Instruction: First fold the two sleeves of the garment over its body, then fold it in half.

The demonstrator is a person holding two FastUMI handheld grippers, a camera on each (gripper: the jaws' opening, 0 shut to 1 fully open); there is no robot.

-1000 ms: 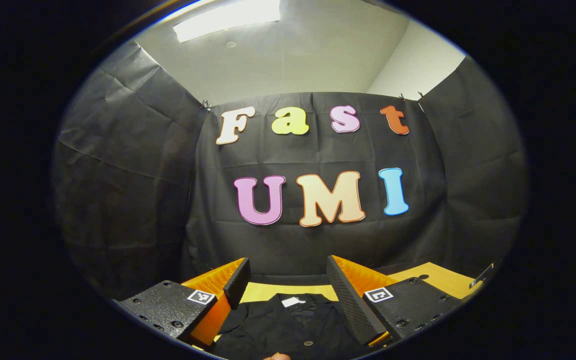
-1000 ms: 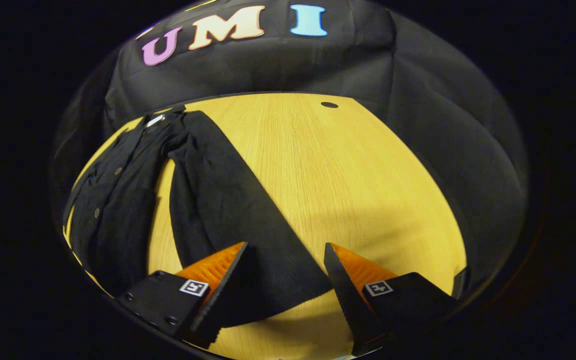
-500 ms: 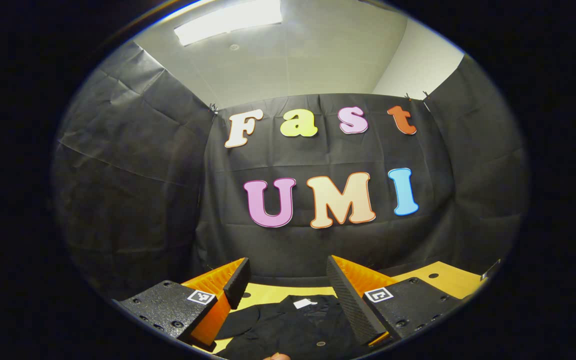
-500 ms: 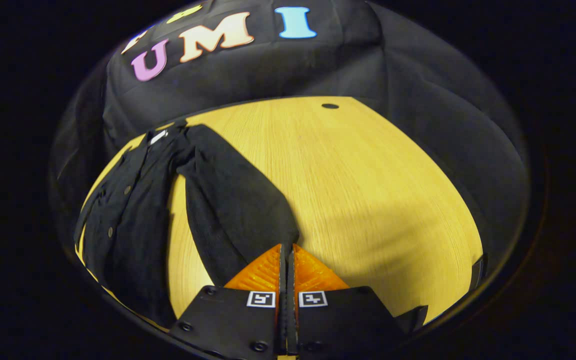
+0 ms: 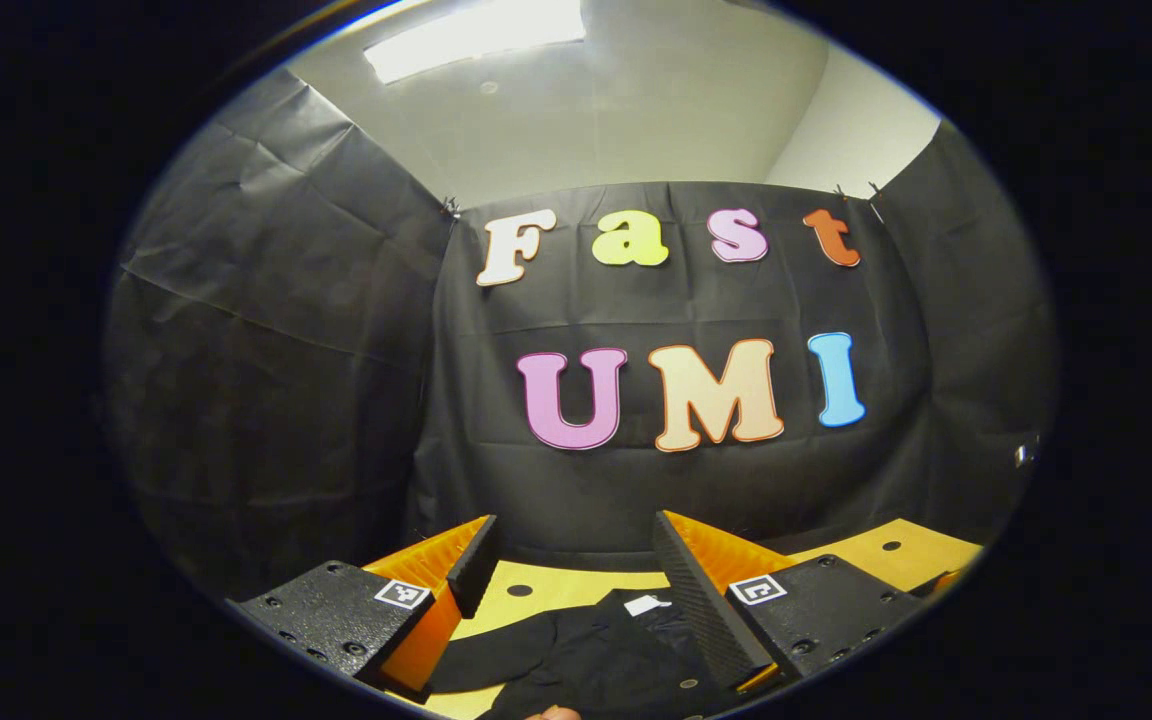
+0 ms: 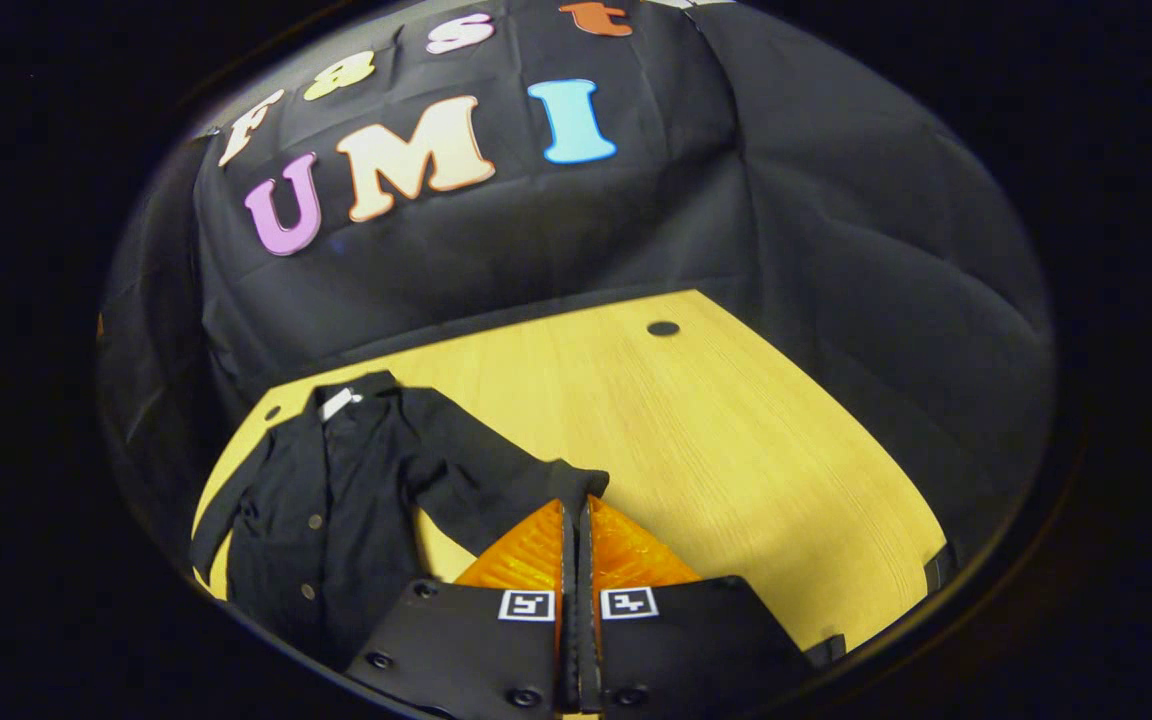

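A black button-up garment (image 6: 306,520) lies flat on the yellow table (image 6: 716,450), collar with a white tag (image 6: 338,402) toward the booth wall. In the right gripper view my right gripper (image 6: 577,505) is shut on the cuff of one sleeve (image 6: 496,475), which stretches from the shoulder up to the closed fingers, lifted off the table. In the left gripper view my left gripper (image 5: 576,565) is open above the garment (image 5: 606,660), holding nothing. The collar tag (image 5: 647,604) and the other sleeve (image 5: 486,650) lie below its fingers.
The table has small round holes (image 6: 663,328) near its far edge, and black cloth walls close it in behind and at the sides. Bare wood (image 6: 736,500) spreads to the right of the garment. A fingertip (image 5: 551,712) shows at the bottom of the left gripper view.
My right gripper closed on the sleeve cuff and has lifted it off the table, pulling back from the garment. The left gripper stayed open and drifted left, so the garment sits further right.
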